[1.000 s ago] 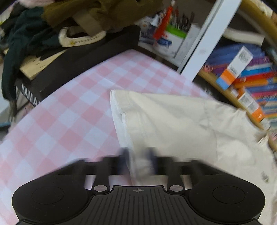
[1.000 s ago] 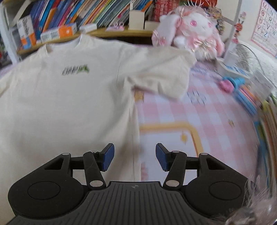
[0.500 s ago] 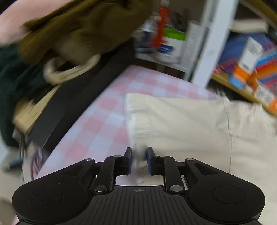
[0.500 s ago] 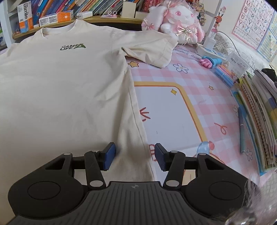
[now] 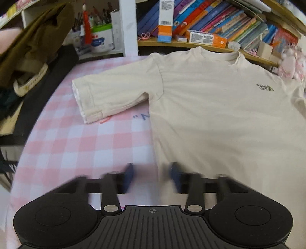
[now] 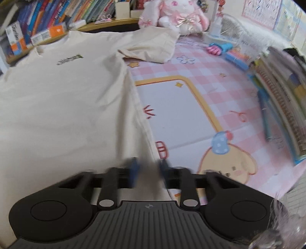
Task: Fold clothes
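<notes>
The cream T-shirt (image 5: pixel 210 107) is spread flat ahead of both claws. The left gripper (image 5: pixel 152 178) is parted, the side seam between its blurred fingertips. The right gripper (image 6: pixel 148 170) straddles the hem edge; blur hides its grip state

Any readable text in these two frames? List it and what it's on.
Nothing reads in full.
T-shirt chest logo: two green lines, too blurred.
Table mat: pen scrawl beside the shirt's side, looks like "N", uncertain.
Orange box on the shelf: label too small.
Book spines: too small.
Wall chart: blurred.
</notes>
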A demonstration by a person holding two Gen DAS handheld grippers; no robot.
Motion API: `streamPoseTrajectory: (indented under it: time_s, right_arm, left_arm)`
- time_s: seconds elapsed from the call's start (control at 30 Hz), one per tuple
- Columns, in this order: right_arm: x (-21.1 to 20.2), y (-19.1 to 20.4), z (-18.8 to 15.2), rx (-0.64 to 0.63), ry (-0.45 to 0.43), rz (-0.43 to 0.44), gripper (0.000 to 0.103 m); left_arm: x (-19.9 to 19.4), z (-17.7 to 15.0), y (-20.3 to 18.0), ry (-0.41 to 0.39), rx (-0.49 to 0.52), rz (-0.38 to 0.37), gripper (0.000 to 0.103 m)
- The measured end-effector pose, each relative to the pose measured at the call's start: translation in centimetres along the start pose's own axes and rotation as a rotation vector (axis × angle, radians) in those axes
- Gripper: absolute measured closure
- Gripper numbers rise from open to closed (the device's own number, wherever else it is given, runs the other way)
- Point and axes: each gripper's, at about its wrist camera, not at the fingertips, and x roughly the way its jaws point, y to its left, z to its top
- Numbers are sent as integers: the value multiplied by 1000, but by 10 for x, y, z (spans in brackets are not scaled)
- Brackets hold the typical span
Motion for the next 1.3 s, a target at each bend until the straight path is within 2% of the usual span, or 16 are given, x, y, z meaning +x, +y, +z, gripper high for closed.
streamPoseTrajectory:
  time_s: [0.03, 0.2, 0.3, 0.37, 0.43, 0.57, 0.97, 1.03, 1.1, 1.2, 1.27, 1.3]
  right_arm:
    - [-1, 3, 0, -10, 3, 7, 99]
    - [-9, 24, -10, -39, 28, 129, 99]
    - [-12, 32, -15, -62, 14, 127, 99]
    - [-12, 26, -14, -48, 3, 88, 100]
    - [-10, 17, -13, -53, -14, -6, 100]
    - [-8, -3, -11, -8, -20, -11, 100]
    - [-9, 7, -15, -7, -41, -82, 99]
    - [-9, 9, -16, -21, -42, -88, 98]
    - [-11, 9, -16, -17, -44, -92, 97]
    - [-17, 10, -18, -4, -60, -99, 77]
    - [-24, 11, -20, -5, -76, -88, 73]
    - [-27, 12, -20, -5, -82, -85, 72]
  left_arm:
    - [1, 2, 3, 8, -13, -8, 102]
    - [-1, 2, 13, 24, -37, 3, 102]
    - [-7, -6, 12, 33, -52, -3, 102]
    - [-12, -11, 7, 37, -49, -6, 102]
    - [-14, -13, 2, 36, -42, -7, 102]
    - [-17, -14, 4, 34, -66, -29, 102]
    - [-20, -17, 8, 33, -61, -74, 101]
    - [-20, -17, 8, 28, -54, -70, 94]
    - [-24, -19, 7, 12, -59, -56, 94]
    - [-34, -20, 4, -35, -64, -48, 80]
    - [-41, -20, 1, -74, -66, -46, 61]
    - [-45, -20, -1, -94, -68, -46, 59]
